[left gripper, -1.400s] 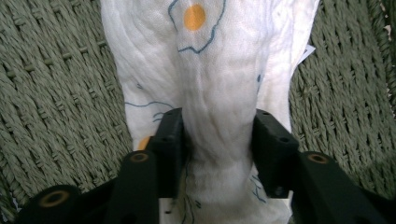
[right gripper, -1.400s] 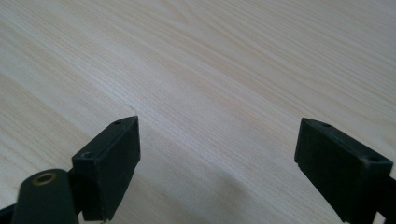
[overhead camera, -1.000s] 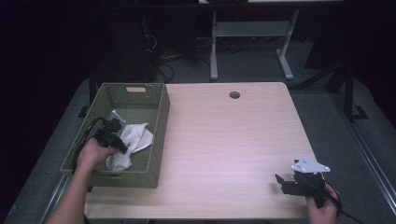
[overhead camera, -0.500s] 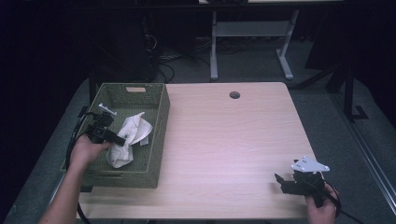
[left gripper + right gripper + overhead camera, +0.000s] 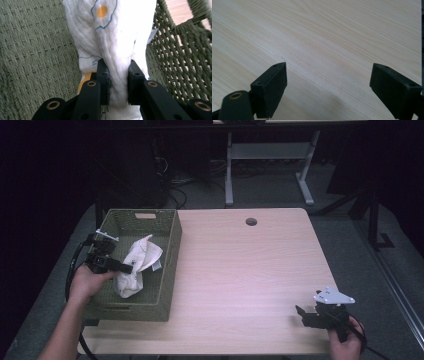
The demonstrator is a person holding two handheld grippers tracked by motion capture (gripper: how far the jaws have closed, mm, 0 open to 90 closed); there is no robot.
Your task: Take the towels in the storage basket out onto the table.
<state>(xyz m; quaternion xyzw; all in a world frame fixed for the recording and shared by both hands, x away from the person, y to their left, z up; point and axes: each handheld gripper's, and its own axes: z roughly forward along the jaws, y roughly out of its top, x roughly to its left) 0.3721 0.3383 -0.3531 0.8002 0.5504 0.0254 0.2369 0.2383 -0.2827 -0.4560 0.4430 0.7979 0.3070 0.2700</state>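
A white cloth point(image 5: 136, 265) with blue lines and orange dots hangs inside the green woven basket point(image 5: 172, 245) at the table's left. My left gripper point(image 5: 126, 268) is shut on a bunched fold of this cloth point(image 5: 117, 50), the two black pads pinching it from both sides, and part of it is lifted off the basket floor. My right gripper point(image 5: 301, 312) rests near the table's front right corner. In the right gripper view that gripper point(image 5: 328, 87) stands open above bare wood, with nothing between the jaws.
The light wooden table point(image 5: 250, 265) has a round cable hole point(image 5: 251, 221) near its far edge. Basket walls point(image 5: 185, 50) rise close to the right of the held cloth. Beyond the table stand a metal frame and cables on the dark floor.
My left gripper has risen and drawn back toward the basket's left side, pulling the cloth upward into a taller, stretched shape. The right gripper has stayed in place.
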